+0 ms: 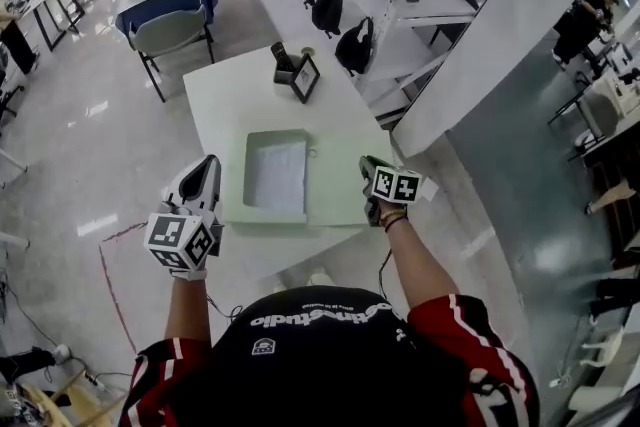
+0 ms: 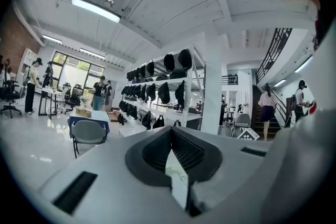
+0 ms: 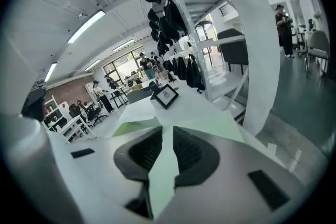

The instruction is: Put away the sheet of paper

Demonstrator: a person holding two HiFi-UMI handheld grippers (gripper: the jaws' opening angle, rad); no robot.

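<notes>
Sheet of paper (image 1: 277, 173): white, lying flat in the recessed left half of an open pale green folder (image 1: 338, 183) at the middle of a white table (image 1: 225, 95). Left tongs (image 1: 208, 165): at the paper's 8 o'clock, just outside the folder's left edge, jaws closed tip to tip, empty. Right tongs (image 1: 367, 163): at the paper's 3 o'clock, by the folder's right edge, jaws slightly apart, nothing pinched. Picture frame (image 1: 305, 77): beyond the folder at 12 o'clock.

left gripper (image 1: 208, 167): pointing level, jaws closed together | right gripper (image 1: 369, 167): tilted downward, jaws a narrow gap apart | forearms (image 1: 415, 260): both stretched forward, grippers well apart
</notes>
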